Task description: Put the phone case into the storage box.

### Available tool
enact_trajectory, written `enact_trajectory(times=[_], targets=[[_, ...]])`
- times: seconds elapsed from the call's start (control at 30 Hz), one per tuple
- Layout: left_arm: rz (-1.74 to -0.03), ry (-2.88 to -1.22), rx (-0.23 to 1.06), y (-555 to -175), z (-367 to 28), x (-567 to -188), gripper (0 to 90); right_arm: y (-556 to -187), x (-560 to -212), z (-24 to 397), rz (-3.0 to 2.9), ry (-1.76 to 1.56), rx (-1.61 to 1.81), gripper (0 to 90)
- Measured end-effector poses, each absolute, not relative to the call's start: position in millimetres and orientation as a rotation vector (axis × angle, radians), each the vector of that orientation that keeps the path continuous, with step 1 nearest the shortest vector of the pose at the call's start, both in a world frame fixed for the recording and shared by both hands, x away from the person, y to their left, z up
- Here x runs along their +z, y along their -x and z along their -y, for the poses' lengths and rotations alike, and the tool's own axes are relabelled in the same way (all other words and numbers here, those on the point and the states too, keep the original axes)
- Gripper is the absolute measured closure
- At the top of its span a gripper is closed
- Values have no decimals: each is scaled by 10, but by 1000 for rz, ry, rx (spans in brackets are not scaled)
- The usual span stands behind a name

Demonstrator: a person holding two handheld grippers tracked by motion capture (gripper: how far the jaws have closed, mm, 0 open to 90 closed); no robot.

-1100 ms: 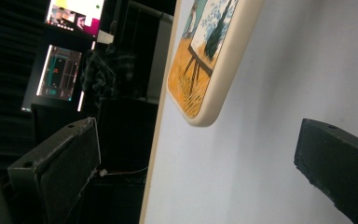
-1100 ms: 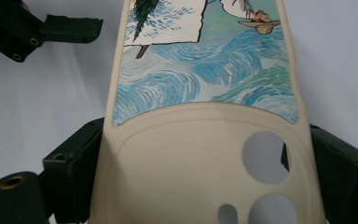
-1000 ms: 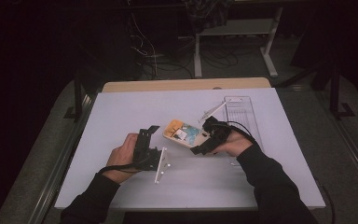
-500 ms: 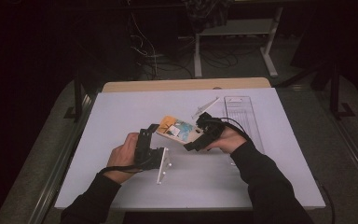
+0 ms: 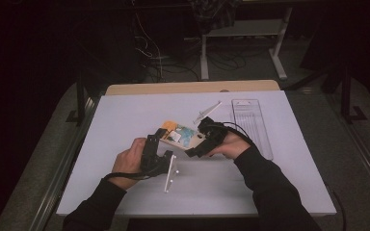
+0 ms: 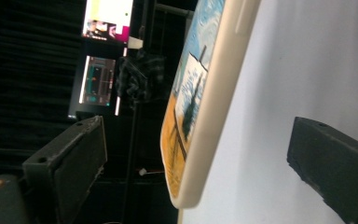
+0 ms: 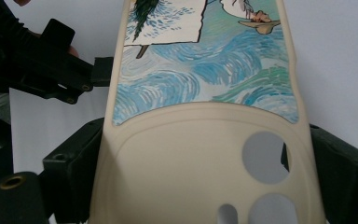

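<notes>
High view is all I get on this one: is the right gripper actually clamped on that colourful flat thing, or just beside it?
Observer: It is clamped. The thing is a phone case, and the right gripper has a jaw pressed on each long edge.
Operator: Which end is it holding?
Observer: The end with the camera cut-outs.
Operator: And the left gripper?
Observer: The left gripper has the other end between its jaws, with a gap on both sides. The jaws have just been closing a little.
Operator: What is the print?
Observer: Blue-green painted swirls inside a cream rim.
</notes>
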State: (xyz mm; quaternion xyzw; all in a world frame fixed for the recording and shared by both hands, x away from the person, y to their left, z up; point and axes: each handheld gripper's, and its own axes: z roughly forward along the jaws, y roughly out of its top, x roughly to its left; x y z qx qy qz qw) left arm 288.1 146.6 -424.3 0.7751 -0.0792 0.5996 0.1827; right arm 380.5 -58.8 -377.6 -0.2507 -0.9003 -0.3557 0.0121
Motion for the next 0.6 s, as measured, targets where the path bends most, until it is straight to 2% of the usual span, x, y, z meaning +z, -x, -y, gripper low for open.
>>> enact_trajectory(times=[0.6], targets=[[374,-2160,1767,-2829,-1436,-4293,237,-3787,-3797,534,2812,756,-1105,95]])
